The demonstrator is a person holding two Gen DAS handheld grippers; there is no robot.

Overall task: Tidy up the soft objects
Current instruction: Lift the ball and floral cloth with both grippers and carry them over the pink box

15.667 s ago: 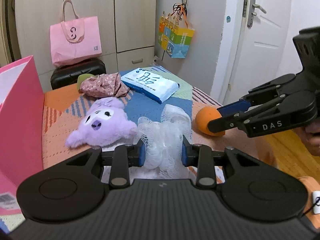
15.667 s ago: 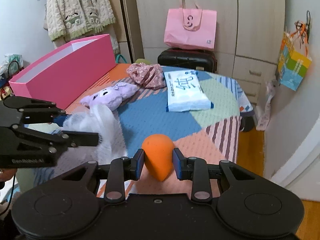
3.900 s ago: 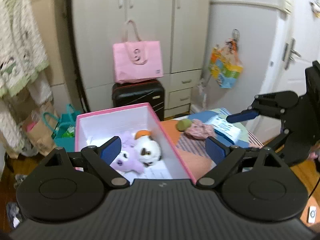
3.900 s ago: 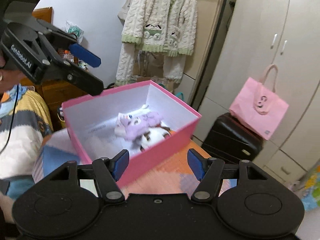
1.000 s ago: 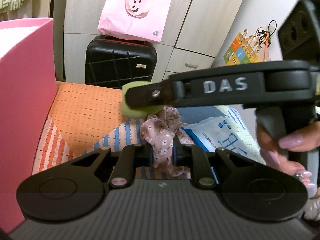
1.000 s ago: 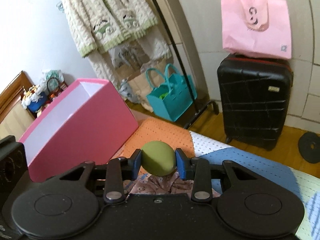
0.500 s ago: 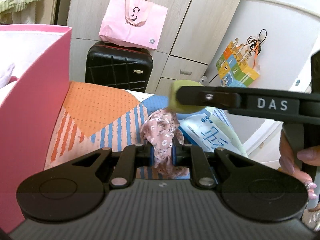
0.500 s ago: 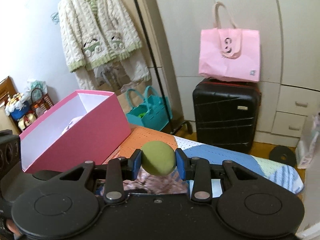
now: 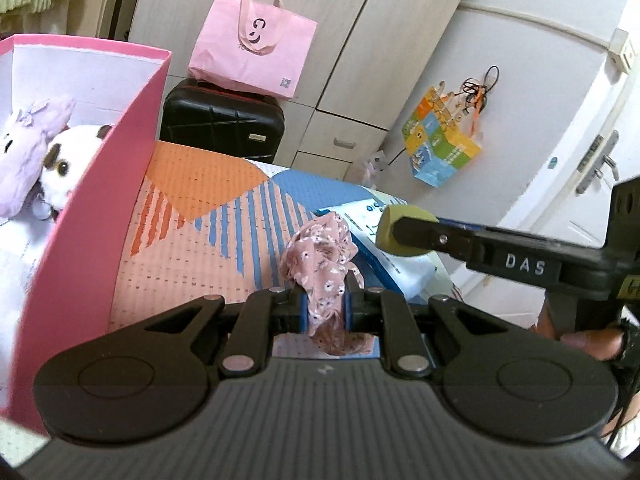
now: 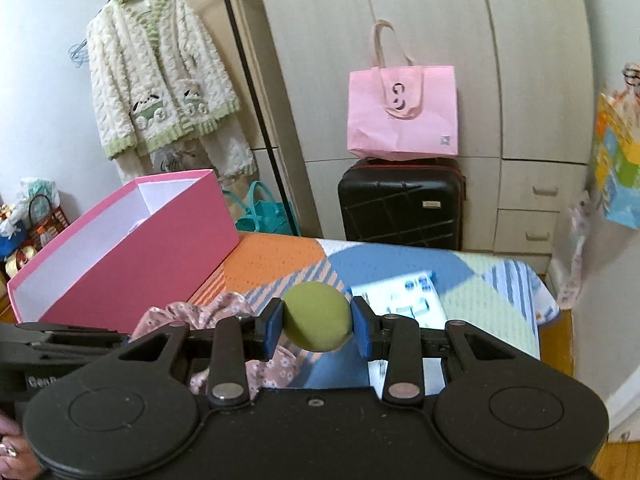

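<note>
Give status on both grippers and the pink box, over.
Left gripper shut on pink floral fabric scrunchie. Right gripper shut on green foam ball. Pink cardboard box open, plush toys inside; path clear.

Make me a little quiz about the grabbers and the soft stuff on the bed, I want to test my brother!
1. True or false: the right gripper is shut on the green ball.
2. What does the left gripper hold?
A. a purple plush
B. the flowery pink cloth
C. a wipes pack
3. Fill in: the purple plush and the white plush lie inside the ____ box.

Key:
1. True. The ball sits pinched between both blue pads.
2. B. The cloth is clamped between the fingers, bunched above them and hanging below.
3. Pink. It stands open on the bedspread, left of both grippers.
</note>
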